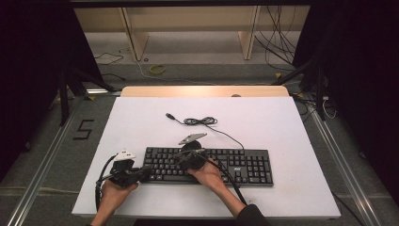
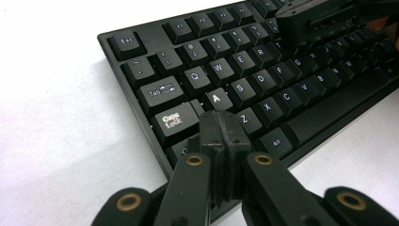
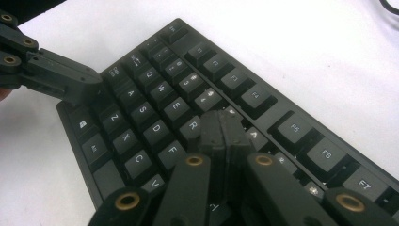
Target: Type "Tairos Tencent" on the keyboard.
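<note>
Plainly, both grippers are pressed shut with nothing between their jaws, and both are poised over the black keyboard that lies on the white table. Seen from the high view, the left gripper sits at the keyboard's left end, held in the person's left hand, while the right gripper is over the letter keys a little further along, with the right hand behind it resting over the keyboard's near edge. In the left gripper view, the closed tips of the left gripper lie just below the A key and beside the Caps Lock key, with the Z key immediately to their right; whether they press a key I cannot tell. In the right gripper view, the right gripper has its closed tips just past the R key, near the number row, and the left gripper appears further off at the keyboard's corner. Beyond the right gripper, the keyboard's cable lies loosely coiled on the table, ending in a USB plug.
</note>
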The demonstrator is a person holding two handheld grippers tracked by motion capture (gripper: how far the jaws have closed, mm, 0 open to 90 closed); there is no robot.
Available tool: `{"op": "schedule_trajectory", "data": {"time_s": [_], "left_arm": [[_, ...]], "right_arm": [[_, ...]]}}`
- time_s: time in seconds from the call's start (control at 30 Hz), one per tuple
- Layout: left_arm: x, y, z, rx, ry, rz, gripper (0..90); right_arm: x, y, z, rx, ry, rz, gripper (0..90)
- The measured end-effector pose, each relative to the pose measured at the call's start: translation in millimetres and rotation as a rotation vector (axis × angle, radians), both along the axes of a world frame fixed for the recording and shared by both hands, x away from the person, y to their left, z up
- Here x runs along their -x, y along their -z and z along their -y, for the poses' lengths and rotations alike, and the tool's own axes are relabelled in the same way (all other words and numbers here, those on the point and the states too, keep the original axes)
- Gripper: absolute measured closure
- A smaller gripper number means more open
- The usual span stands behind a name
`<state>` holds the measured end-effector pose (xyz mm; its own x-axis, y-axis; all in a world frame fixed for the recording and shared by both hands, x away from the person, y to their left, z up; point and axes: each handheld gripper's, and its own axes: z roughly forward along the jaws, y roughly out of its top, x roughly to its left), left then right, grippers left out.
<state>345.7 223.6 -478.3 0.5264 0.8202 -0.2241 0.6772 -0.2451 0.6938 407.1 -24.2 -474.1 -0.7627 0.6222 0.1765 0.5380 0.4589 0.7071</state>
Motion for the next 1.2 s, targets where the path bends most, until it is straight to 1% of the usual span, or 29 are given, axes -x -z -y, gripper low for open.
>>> {"op": "schedule_trajectory", "data": {"time_s": [0.37, 0.4, 0.47, 0.7, 0.83, 1.0, 1.03, 1.1, 1.13, 1.17, 1.2], "left_arm": [[-0.6, 0.9, 0.7, -0.001, -0.003, -0.004, 89.1], [-1.0, 1.6, 1.2, -0.018, 0.004, -0.010, 89.2], [-0.7, 1.8, 2.2, -0.025, 0.004, -0.009, 89.2], [-0.8, 2.0, 2.4, -0.021, -0.001, -0.012, 89.3], [-1.0, 2.0, 1.7, -0.021, 0.003, -0.013, 89.3], [-0.8, 2.0, 1.6, -0.017, 0.002, -0.014, 89.1], [-0.5, 1.6, 1.7, -0.015, 0.002, -0.012, 89.1], [-0.3, 1.2, 1.7, -0.015, 0.000, -0.009, 89.0], [-0.1, 0.7, 1.6, -0.016, -0.001, -0.006, 88.9], [0.4, -1.1, 1.3, -0.004, -0.007, 0.003, 88.5], [0.4, -1.1, 1.3, -0.004, -0.007, 0.003, 86.9]], "right_arm": [[-1.0, 2.1, -2.1, 0.008, -0.002, -0.005, 90.0], [-1.1, 2.2, -2.1, 0.009, -0.003, -0.005, 90.0], [-1.2, 3.3, -2.8, 0.019, -0.002, -0.010, 90.0], [0.0, 4.2, -4.7, 0.036, 0.000, 0.005, 90.0], [-0.6, 3.8, -4.5, 0.036, 0.000, -0.004, 90.0], [-0.5, 3.4, -4.0, 0.027, 0.008, -0.009, 90.0], [-0.5, 2.4, -2.6, 0.014, 0.013, -0.018, 90.0], [-0.3, 1.4, -1.5, 0.008, 0.011, -0.016, 90.0], [0.1, -1.2, 0.6, -0.006, 0.011, -0.013, 87.4], [0.6, -2.4, 1.5, -0.013, 0.012, -0.015, 86.9], [0.6, -2.4, 1.5, -0.013, 0.012, -0.015, 86.9]]}}
